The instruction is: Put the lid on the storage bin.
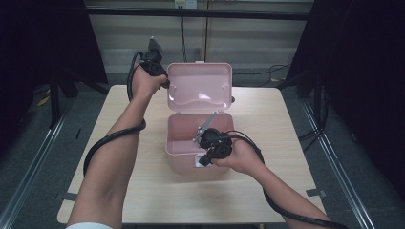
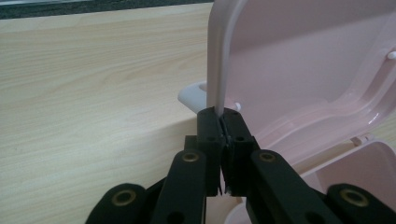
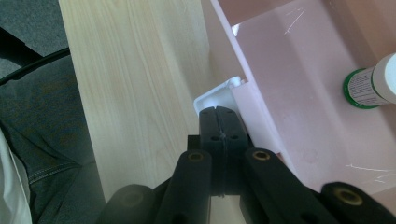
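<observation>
Wooden table (image 1: 143,191) w/ open pink box (image 1: 179,155); left gripper (image 2: 221,114) pinches lid edge (image 2: 219,60), right gripper (image 3: 218,112) closed tight at white latch (image 3: 217,95).

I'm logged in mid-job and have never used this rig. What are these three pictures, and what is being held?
No robot arm here: a person holds a two-jaw gripper in each hand. The high view looks down on the wooden table, where an open pink box stands. The other two pictures come from cameras riding on the grippers, looking along their black jaws. The left gripper is shut on the edge of the raised lid. The right gripper is shut, its jaws at the white latch on the box's front; whether it grips the latch I cannot tell. A green-capped bottle lies inside.
</observation>
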